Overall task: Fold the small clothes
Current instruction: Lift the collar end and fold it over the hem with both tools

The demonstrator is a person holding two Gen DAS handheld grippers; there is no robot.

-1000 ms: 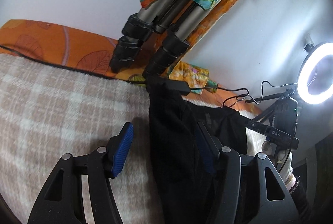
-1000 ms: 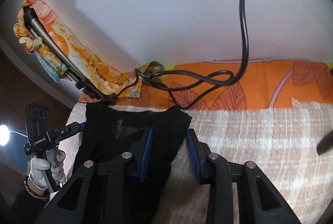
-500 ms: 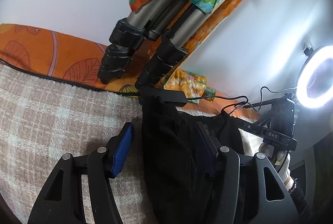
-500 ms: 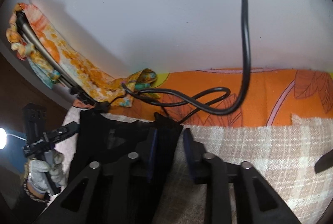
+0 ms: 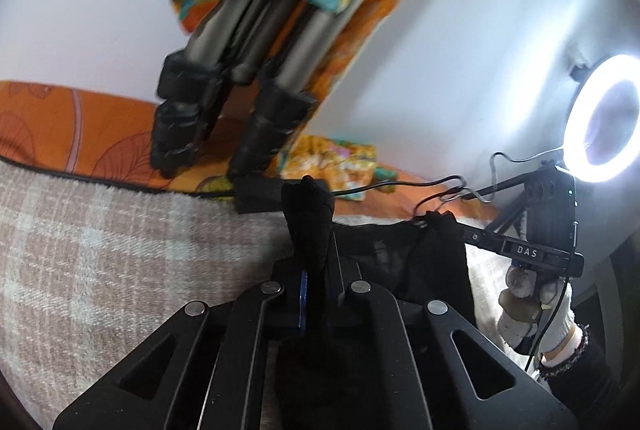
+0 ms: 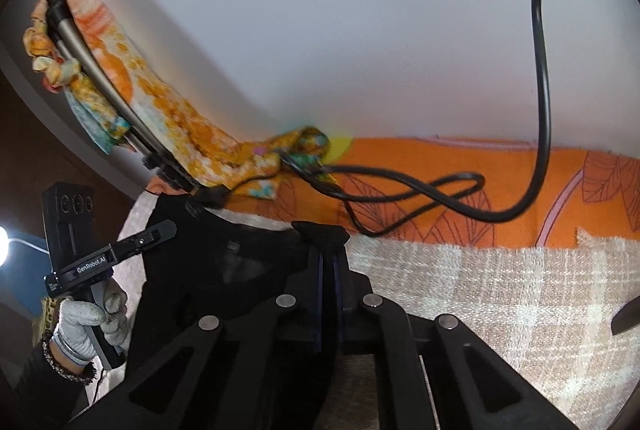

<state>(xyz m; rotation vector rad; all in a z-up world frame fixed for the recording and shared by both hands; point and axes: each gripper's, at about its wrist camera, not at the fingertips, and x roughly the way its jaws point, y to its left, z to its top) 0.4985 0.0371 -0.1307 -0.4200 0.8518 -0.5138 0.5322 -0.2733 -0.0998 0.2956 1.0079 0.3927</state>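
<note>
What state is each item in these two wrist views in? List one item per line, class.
Left hand-held gripper: shut on a bunched corner of the black garment.
Right hand-held gripper: shut on another corner of the garment.
Black garment: unfolded, stretched between both grippers above the plaid blanket.
Ring light: switched on.
Tripod: legs collapsed together, leaning, draped with patterned cloth.
Black cable: slack, looped on the orange sheet.

A plain white wall fills the upper frame. Below it lie an orange leaf-print sheet and a beige checked blanket. A lit ring light glows at right. What seem to be tripod legs, cloth-draped, lean at upper centre.
</note>
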